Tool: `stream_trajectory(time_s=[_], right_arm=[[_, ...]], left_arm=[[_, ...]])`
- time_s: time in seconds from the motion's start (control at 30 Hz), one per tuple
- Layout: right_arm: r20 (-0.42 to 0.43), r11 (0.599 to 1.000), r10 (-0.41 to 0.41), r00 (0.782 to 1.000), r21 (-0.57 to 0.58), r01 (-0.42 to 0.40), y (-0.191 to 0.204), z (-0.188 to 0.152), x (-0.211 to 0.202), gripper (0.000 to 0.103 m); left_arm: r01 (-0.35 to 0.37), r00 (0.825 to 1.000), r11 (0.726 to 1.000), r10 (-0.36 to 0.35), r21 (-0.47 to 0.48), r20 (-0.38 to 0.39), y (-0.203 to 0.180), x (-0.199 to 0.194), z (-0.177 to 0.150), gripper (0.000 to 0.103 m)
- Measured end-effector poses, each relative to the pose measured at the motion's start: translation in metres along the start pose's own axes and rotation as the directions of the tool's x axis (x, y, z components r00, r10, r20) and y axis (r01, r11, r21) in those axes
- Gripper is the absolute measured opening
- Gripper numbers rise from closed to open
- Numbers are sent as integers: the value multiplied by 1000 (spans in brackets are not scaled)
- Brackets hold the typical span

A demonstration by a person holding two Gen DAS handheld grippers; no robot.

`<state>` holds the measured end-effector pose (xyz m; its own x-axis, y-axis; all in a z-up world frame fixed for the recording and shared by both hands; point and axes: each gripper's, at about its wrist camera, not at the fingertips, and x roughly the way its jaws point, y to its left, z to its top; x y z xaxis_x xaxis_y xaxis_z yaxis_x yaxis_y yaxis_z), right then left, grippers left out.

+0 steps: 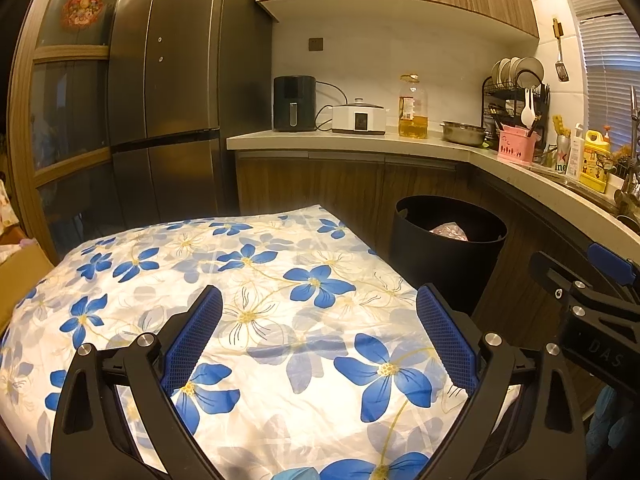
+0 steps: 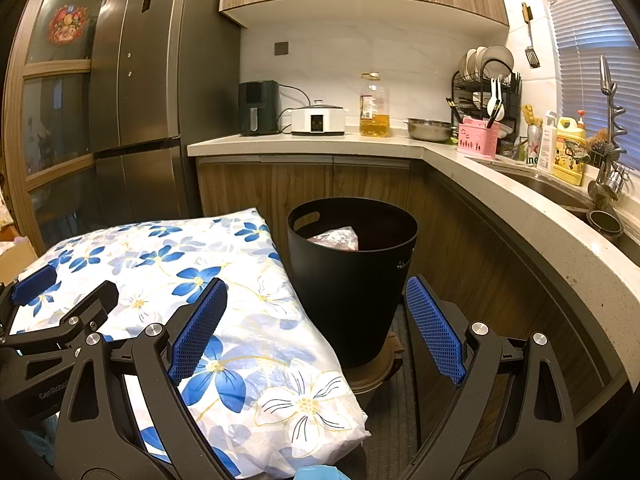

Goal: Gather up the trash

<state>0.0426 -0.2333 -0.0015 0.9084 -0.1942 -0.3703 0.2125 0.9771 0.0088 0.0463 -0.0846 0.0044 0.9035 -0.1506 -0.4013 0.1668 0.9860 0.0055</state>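
A black trash bin (image 2: 352,280) stands on the floor between the cloth-covered table and the lower cabinets, with a crumpled pinkish plastic wrapper (image 2: 334,238) lying inside it. The bin (image 1: 448,252) and the wrapper (image 1: 450,232) also show in the left wrist view, beyond the table's far right corner. My left gripper (image 1: 320,316) hovers over the floral tablecloth (image 1: 248,280), its blue pads wide apart and nothing between them. My right gripper (image 2: 316,312) is open too, aimed at the bin's side, holding nothing. Each gripper shows at the edge of the other's view.
A tall dark fridge (image 2: 140,80) rises behind the table. The L-shaped counter (image 2: 500,184) carries an air fryer (image 2: 258,108), a white cooker (image 2: 318,120), an oil bottle (image 2: 374,106), a steel bowl (image 2: 430,130), a dish rack (image 2: 486,84) and a sink with faucet (image 2: 610,120).
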Motion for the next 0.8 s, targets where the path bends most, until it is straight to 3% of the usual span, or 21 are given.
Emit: stream_trajectory(time_s=[0.47, 0.53, 0.6, 0.63, 0.73, 0.77, 0.8], right_arm=[[-1, 1000, 1, 1000, 1, -1, 0, 0, -1, 90], [0, 1000, 0, 1000, 2, 0, 0, 0, -1, 90], [0, 1000, -1, 1000, 2, 1, 0, 0, -1, 90], [0, 1000, -1, 1000, 3, 1, 1, 0, 0, 90], [0, 1000, -3, 1000, 3, 3, 1, -1, -1, 90], [0, 1000, -3, 1000, 3, 3, 1, -1, -1, 90], [0, 1000, -2, 1000, 3, 2, 1, -1, -1, 90]], left_arm=[[9, 1000, 1000, -9, -7, -28, 1, 3, -2, 95], [17, 1000, 1000, -17, -12, -18, 1, 3, -2, 90], [15, 1000, 1000, -15, 5, -8, 0, 2, -3, 74], [9, 1000, 1000, -9, 17, 2, -1, 2, -4, 74], [-6, 1000, 999, 6, 36, -3, -3, 3, -3, 78], [-20, 1000, 999, 20, 36, -10, -4, 3, -2, 87], [-28, 1000, 999, 29, 34, -11, -4, 3, -2, 89]])
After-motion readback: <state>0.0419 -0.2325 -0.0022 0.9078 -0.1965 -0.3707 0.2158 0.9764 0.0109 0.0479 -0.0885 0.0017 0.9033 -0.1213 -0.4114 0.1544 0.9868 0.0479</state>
